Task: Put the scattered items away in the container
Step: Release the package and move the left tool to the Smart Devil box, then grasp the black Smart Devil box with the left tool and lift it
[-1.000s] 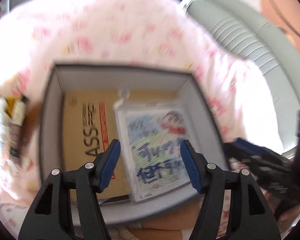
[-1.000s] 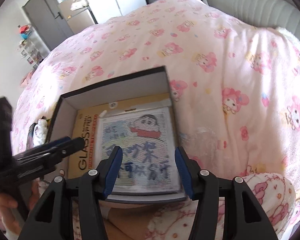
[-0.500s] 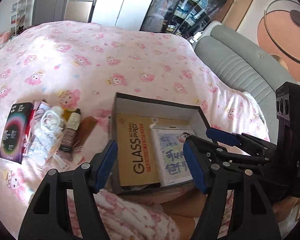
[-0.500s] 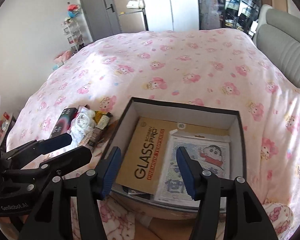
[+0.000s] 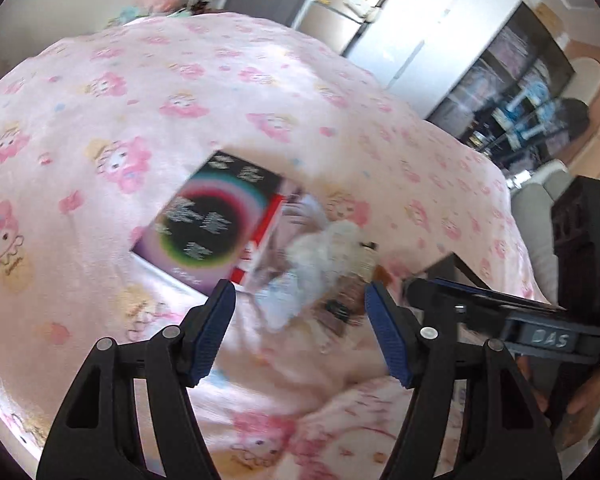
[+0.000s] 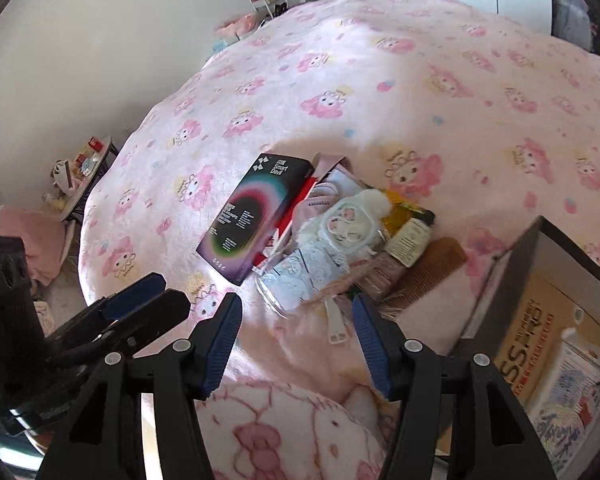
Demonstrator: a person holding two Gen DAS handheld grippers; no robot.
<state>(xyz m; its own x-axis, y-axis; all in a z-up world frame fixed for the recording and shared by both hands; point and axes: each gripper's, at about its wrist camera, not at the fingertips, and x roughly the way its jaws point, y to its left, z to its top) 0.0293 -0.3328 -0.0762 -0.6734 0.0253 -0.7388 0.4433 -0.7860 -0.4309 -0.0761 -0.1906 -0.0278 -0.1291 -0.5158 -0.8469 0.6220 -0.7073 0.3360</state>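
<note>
both tools (image 6: 296, 334) open, empty, over clutter pile (image 6: 340, 236).

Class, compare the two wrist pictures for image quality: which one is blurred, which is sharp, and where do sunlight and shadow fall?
Left wrist view: motion blur smears the black box and the pile beside it; only the left gripper stays crisp. Right wrist view: sharp, box lettering shows; sunlight washes out the blanket at the top, shadow covers the pile of items. Both views bend straight edges at the rim.
</note>
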